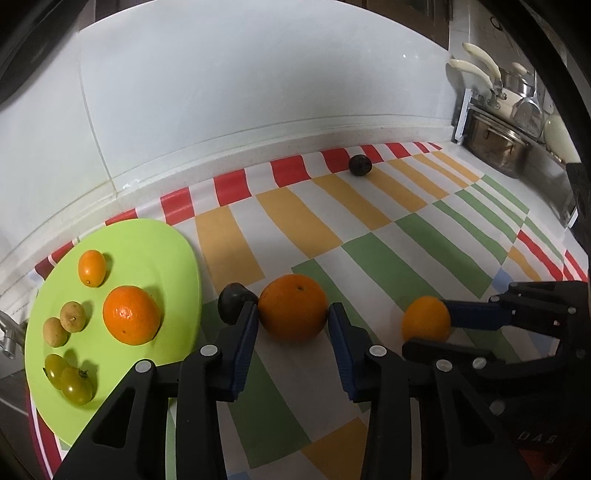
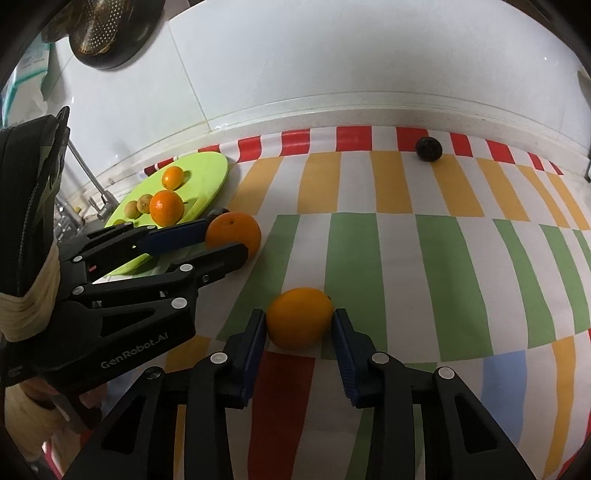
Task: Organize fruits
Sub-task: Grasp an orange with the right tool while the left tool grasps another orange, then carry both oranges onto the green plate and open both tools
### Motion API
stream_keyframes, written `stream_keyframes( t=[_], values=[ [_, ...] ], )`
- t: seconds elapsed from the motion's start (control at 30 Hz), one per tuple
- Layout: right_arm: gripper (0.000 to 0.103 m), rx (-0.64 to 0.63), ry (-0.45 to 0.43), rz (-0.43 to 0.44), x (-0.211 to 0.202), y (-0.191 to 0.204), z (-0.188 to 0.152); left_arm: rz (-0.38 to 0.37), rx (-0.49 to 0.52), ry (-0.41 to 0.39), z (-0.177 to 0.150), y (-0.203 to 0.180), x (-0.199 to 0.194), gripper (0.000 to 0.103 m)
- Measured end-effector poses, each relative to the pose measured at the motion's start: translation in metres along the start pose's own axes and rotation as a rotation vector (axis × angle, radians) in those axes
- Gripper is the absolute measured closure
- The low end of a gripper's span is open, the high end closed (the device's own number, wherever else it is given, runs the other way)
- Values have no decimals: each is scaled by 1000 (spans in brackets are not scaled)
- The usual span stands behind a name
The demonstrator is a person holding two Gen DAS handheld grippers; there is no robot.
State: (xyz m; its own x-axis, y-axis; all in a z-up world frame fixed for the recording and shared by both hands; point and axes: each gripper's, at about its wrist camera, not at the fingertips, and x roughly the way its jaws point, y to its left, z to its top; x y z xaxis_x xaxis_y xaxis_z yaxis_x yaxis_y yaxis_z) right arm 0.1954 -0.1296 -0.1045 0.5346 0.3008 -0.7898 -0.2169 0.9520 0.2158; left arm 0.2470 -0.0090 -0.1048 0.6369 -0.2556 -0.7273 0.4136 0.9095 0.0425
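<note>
My left gripper (image 1: 292, 314) has its blue pads against both sides of a large orange (image 1: 293, 307) resting on the striped cloth; it also shows in the right wrist view (image 2: 232, 232). My right gripper (image 2: 300, 321) is closed around a smaller orange (image 2: 300, 318), seen from the left wrist too (image 1: 426, 319). A lime green plate (image 1: 162, 251) to the left holds an orange (image 1: 132, 314), a kumquat (image 1: 92, 267), two brown longans (image 1: 73, 316) and two green tomatoes (image 1: 75, 385). A dark round fruit (image 1: 233, 302) sits just behind my left finger. Another dark fruit (image 1: 360, 165) lies far back.
The striped cloth (image 1: 388, 258) covers the counter up to a white tiled wall. Steel pots (image 1: 498, 147) stand at the far right. A tap (image 2: 98, 195) and a sink edge are left of the plate. A strainer (image 2: 99, 29) hangs on the wall.
</note>
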Motion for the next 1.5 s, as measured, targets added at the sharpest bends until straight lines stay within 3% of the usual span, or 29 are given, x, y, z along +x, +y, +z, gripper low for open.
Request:
stream_keyframes(
  t=[0.4, 0.77, 1.5],
  values=[
    [66, 20, -35, -5, -10, -8, 5, -2, 25, -35, 1, -6, -12, 67],
    [66, 0, -74, -3, -24, -3, 13, 1, -41, -70, 1, 1, -42, 67],
    [66, -148, -193, 94, -63, 58, 40, 142, -198, -194, -11, 35, -125, 67]
  ],
)
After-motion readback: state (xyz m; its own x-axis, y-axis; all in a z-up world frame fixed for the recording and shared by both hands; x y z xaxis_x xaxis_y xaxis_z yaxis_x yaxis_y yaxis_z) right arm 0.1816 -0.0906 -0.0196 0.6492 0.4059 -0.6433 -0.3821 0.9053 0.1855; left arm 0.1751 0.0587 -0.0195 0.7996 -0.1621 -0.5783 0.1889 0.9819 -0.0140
